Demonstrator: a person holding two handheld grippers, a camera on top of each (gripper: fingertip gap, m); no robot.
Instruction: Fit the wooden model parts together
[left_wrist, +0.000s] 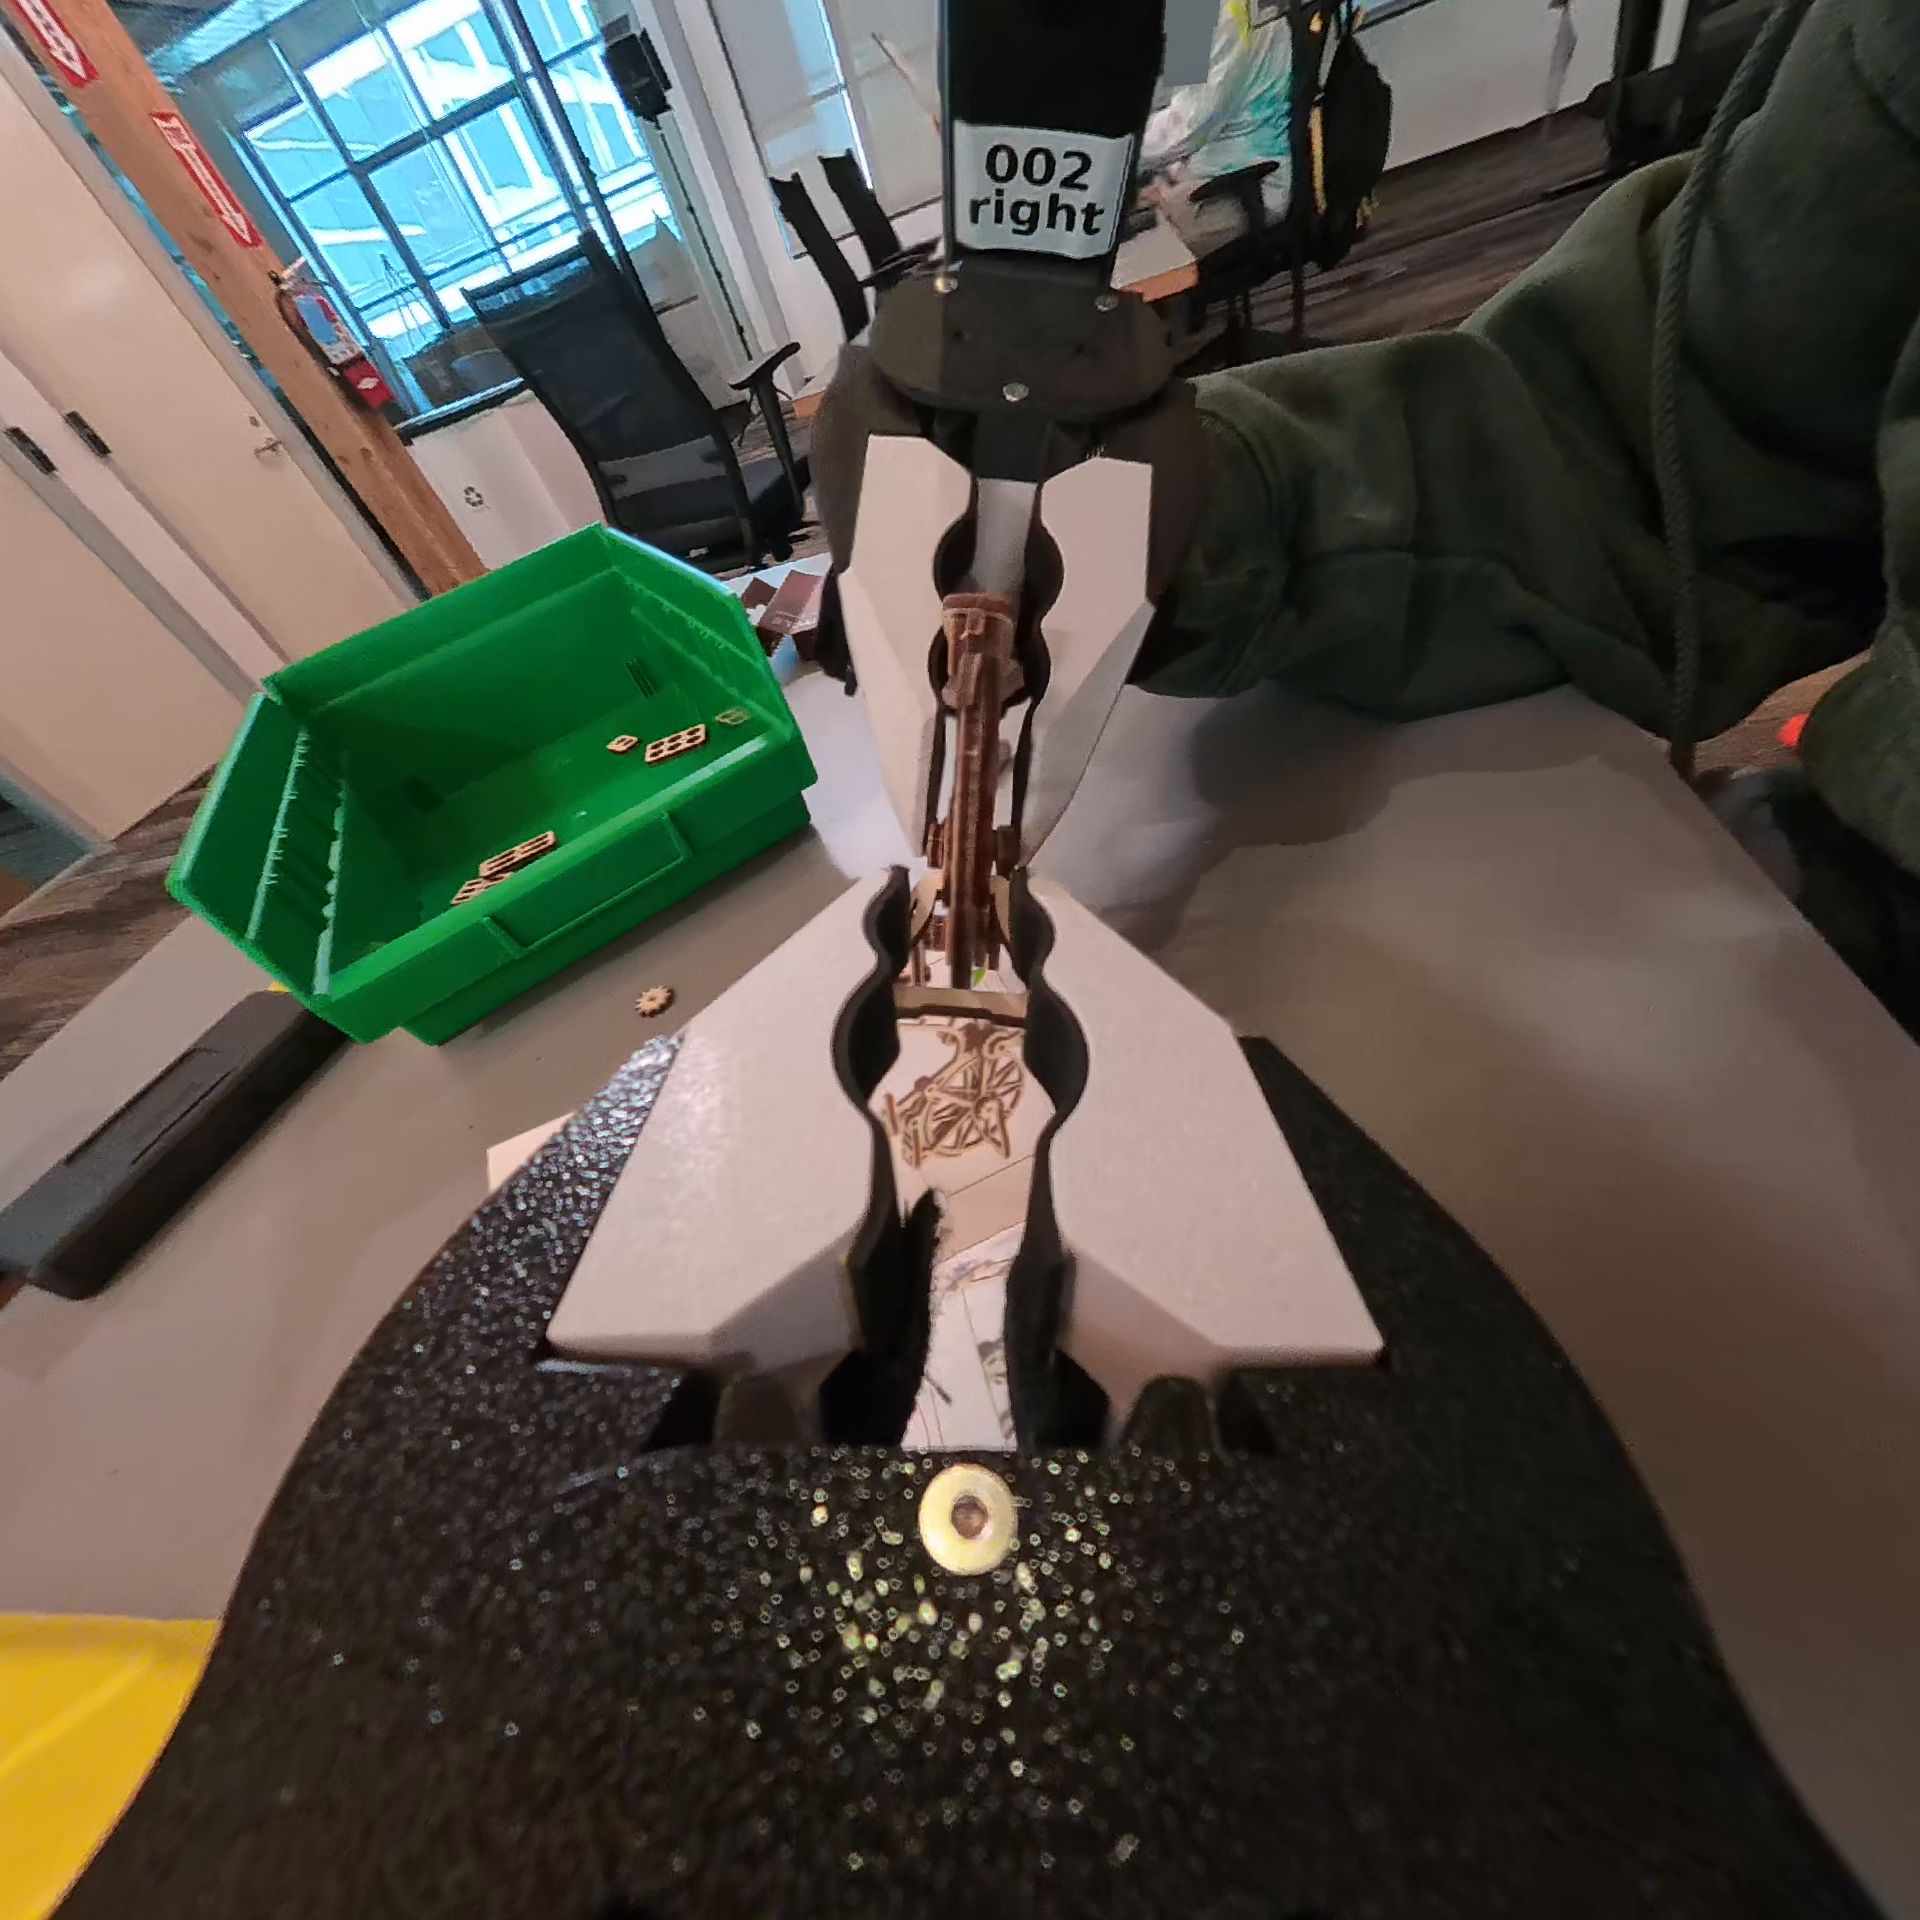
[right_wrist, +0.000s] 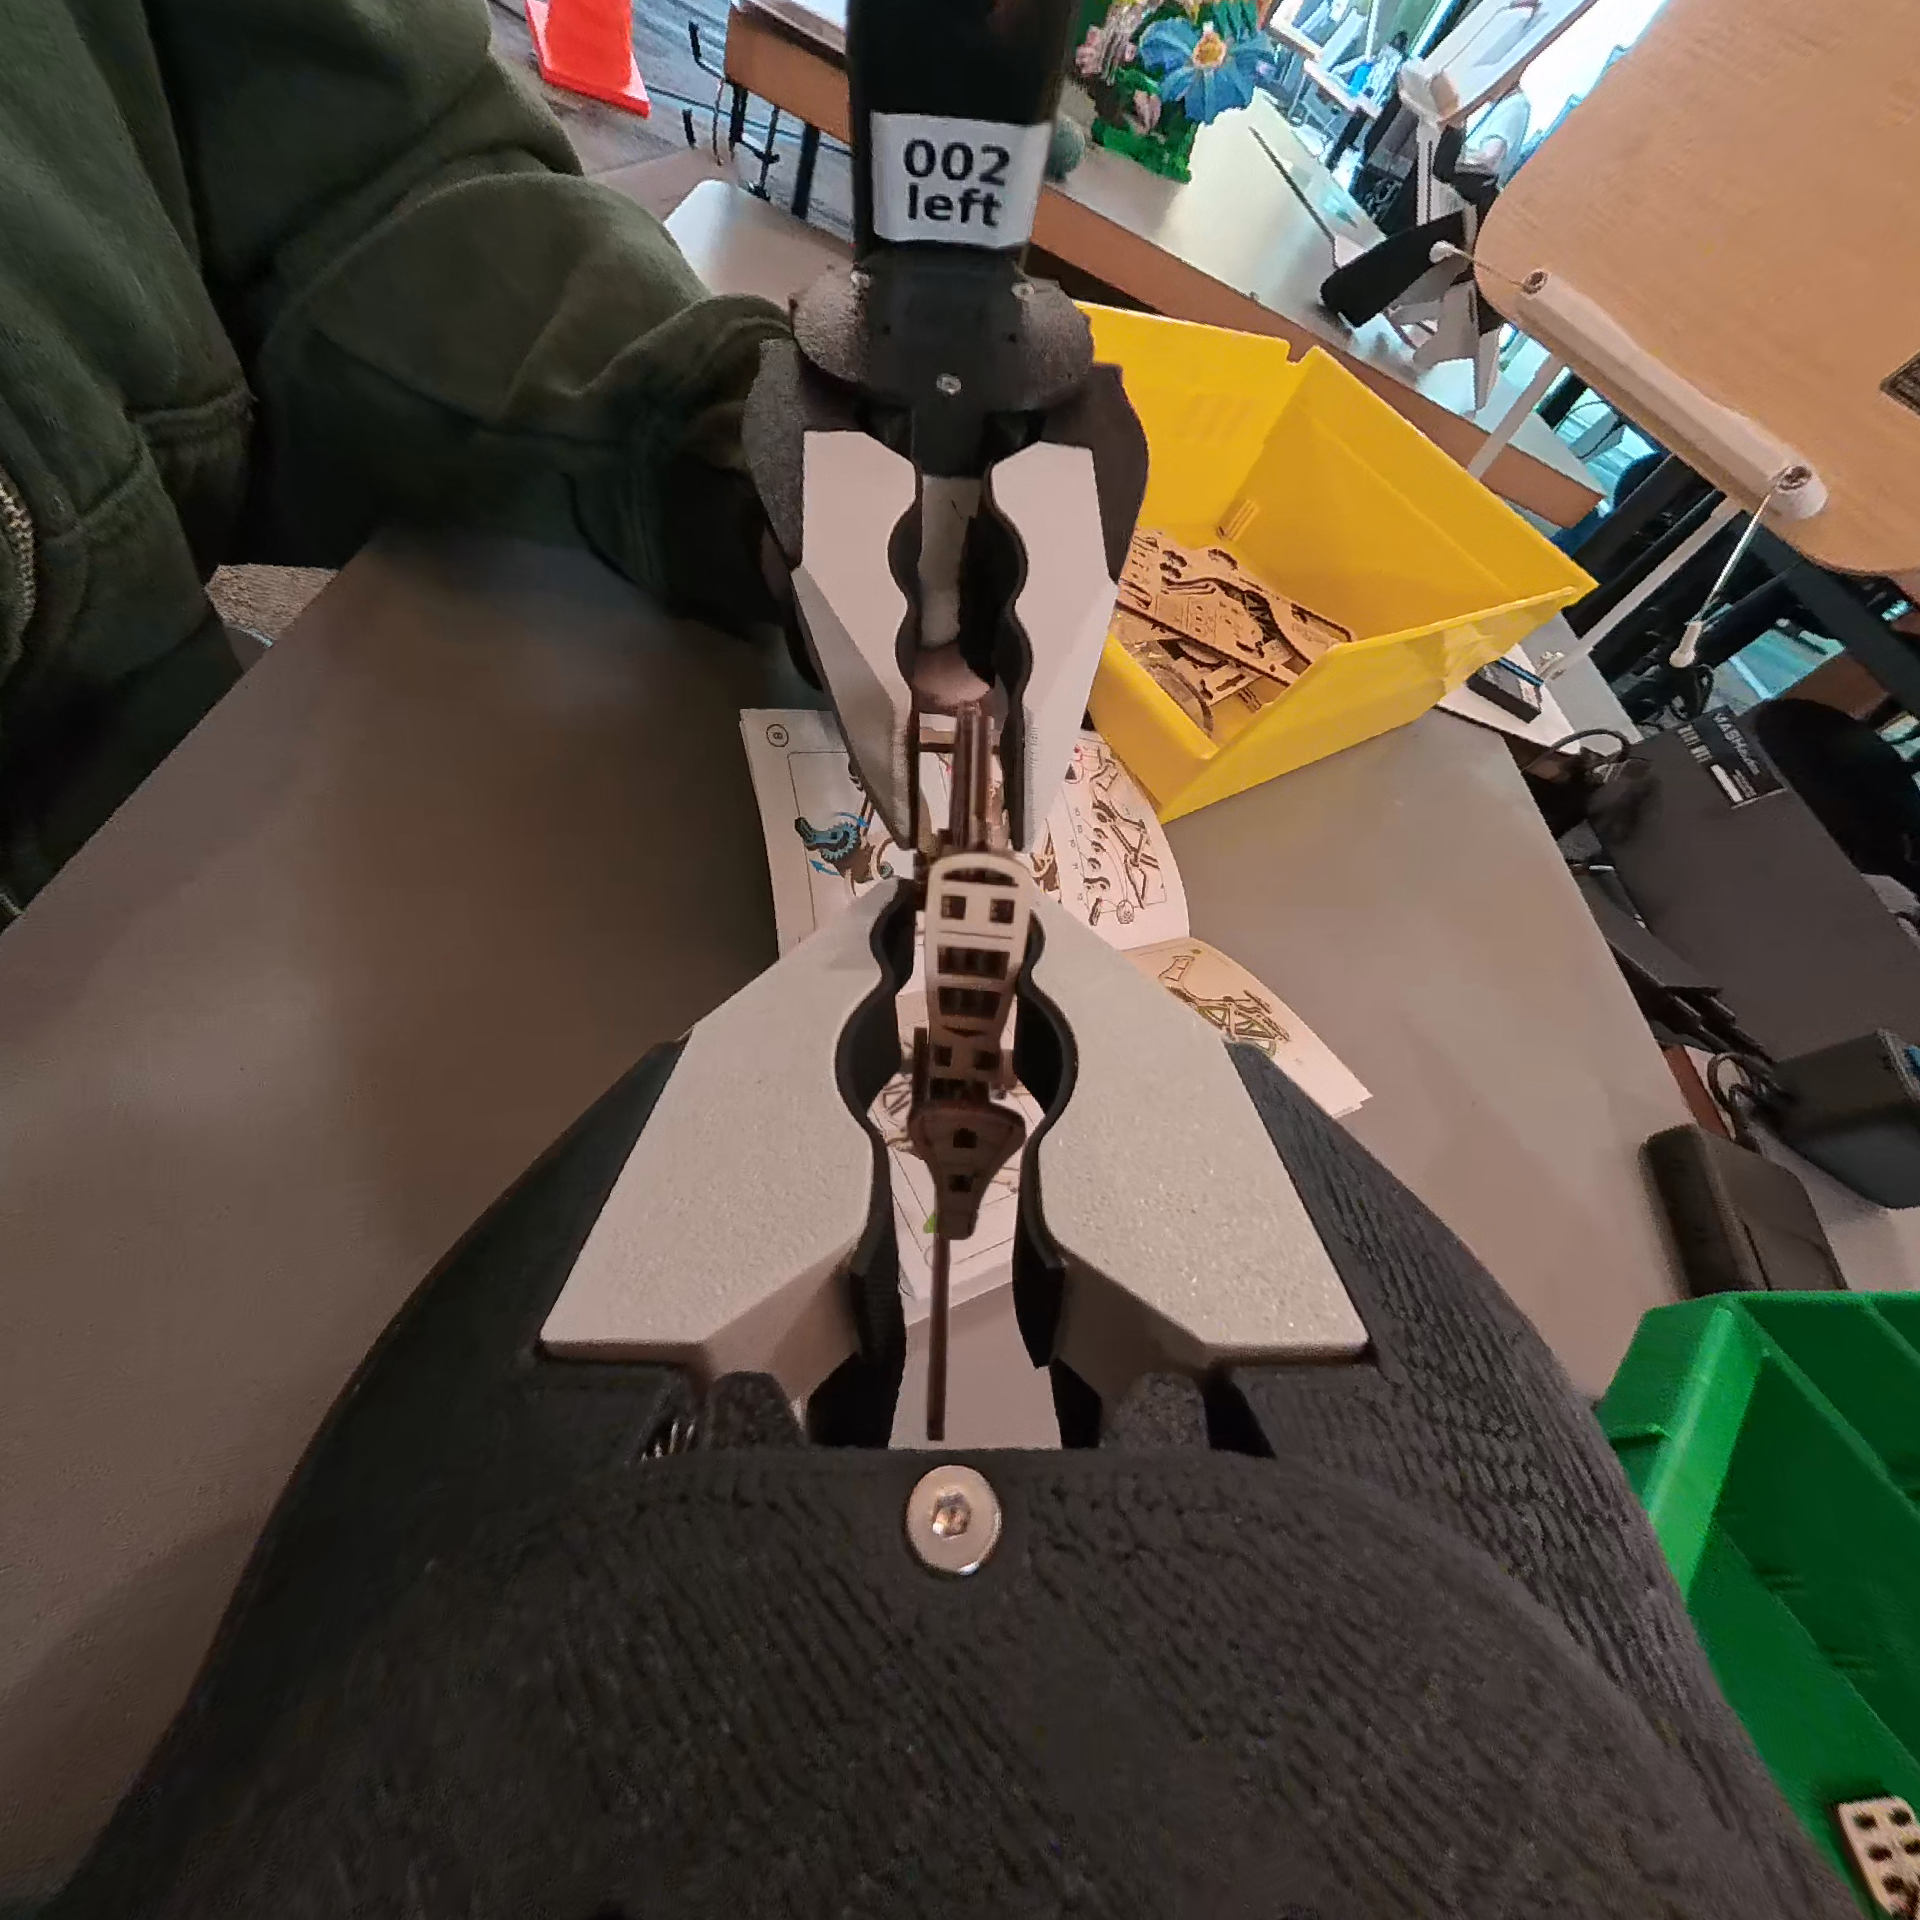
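Here both grippers, left gripper (left_wrist: 961, 904) and right gripper (right_wrist: 961, 914), clamp the wooden model (right_wrist: 971, 997), its joint hidden between fingers.

In the left wrist view, the green plastic bin (left_wrist: 499, 779) sits on the grey table (left_wrist: 1403, 987) at the frame's left, with small perforated wooden pieces (left_wrist: 675, 744) inside and a small wooden gear (left_wrist: 655, 1000) on the table just before it. In the right wrist view, the yellow plastic bin (right_wrist: 1351, 582) holding flat wooden sheets (right_wrist: 1216, 623) stands at upper right, behind the printed instruction sheet (right_wrist: 1122, 862) lying at centre.
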